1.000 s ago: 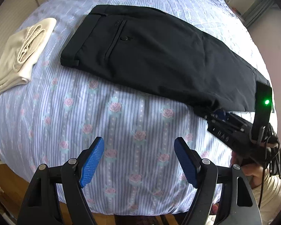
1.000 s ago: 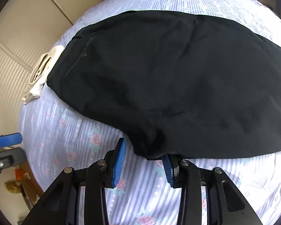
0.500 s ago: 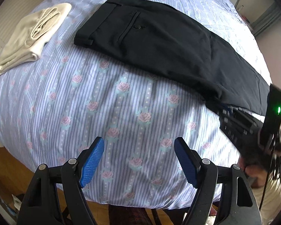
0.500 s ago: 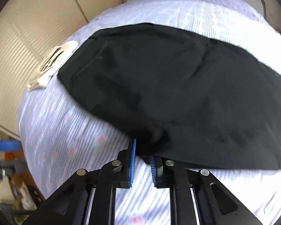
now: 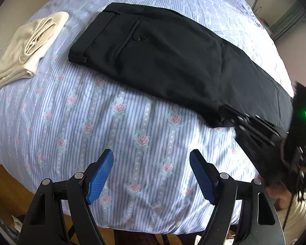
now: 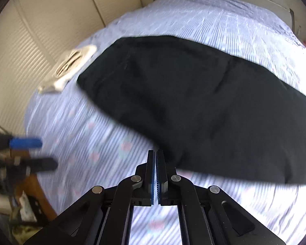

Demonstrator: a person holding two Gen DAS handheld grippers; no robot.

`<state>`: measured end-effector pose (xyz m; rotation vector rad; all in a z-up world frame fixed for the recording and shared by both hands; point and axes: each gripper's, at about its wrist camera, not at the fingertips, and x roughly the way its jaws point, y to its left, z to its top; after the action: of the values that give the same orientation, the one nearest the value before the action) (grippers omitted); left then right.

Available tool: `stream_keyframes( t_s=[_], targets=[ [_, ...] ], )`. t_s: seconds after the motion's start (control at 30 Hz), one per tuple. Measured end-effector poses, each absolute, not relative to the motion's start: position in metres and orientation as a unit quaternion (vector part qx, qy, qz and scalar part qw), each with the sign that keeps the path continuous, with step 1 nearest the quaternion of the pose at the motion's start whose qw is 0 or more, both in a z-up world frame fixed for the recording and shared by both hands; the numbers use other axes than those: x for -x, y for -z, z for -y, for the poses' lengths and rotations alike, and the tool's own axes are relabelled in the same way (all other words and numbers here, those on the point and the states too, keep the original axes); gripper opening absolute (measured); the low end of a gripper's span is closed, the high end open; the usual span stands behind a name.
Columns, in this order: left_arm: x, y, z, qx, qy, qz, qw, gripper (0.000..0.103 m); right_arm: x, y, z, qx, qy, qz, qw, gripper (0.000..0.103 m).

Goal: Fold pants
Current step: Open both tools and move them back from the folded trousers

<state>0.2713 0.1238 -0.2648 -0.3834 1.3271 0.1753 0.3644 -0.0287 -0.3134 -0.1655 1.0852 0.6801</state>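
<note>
Two tools over the bed: one pinching the pants, one wide and empty

Two blue pads of the right tool (image 6: pixel 155 170) are pressed together, with only a hairline between them. In the right wrist view the near edge of the black pants (image 6: pixel 193 106) comes down to the pad tips, and the cloth just above them looks bunched and drawn toward them. The left wrist view shows the same tool (image 5: pixel 226 114) reaching in from the right, its tip at the lower edge of the pants (image 5: pixel 165 57), where the cloth puckers. Whether much fabric lies between the pads cannot be made out, as the picture is blurred.

The left tool (image 5: pixel 152 175) stands wide, its two blue pads well apart, with nothing between them but the bedsheet (image 5: pixel 75 122) below. It hangs over the near part of the bed, well clear of the pants. In the right wrist view it appears at the far left (image 6: pixel 26 153) as a blur.

The pants lie flat and diagonal across the striped, rose-patterned bedsheet (image 6: pixel 214 20), waistband at the upper left, back pocket and button facing up, legs running down to the right, where the right tool has them.

Beside the waistband, apart from it, a folded cream garment (image 5: pixel 28 47) lies near the bed's left edge; it shows too in the right wrist view (image 6: pixel 69 67). Louvred cream doors (image 6: pixel 20 45) stand beyond the bed. At the lower right of the left wrist view, part of a hand (image 5: pixel 283 199) and a cream sleeve (image 5: pixel 299 214) are visible behind the right tool.
</note>
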Motion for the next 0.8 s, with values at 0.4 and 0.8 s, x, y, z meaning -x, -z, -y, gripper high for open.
stream_keyframes(
  t_s=[0.4, 0.8],
  targets=[
    [-0.275, 0.272, -0.127, 0.183, -0.072, -0.626, 0.755, 0.076, -0.378, 0.365, 0.027, 0.032, -0.29, -0.579, 0.762, 0.002],
    [-0.317, 0.24, -0.098, 0.124, -0.019, -0.6, 0.79, 0.076, -0.379, 0.284, 0.11, 0.027, -0.183, -0.571, 0.8, 0.038]
  ],
)
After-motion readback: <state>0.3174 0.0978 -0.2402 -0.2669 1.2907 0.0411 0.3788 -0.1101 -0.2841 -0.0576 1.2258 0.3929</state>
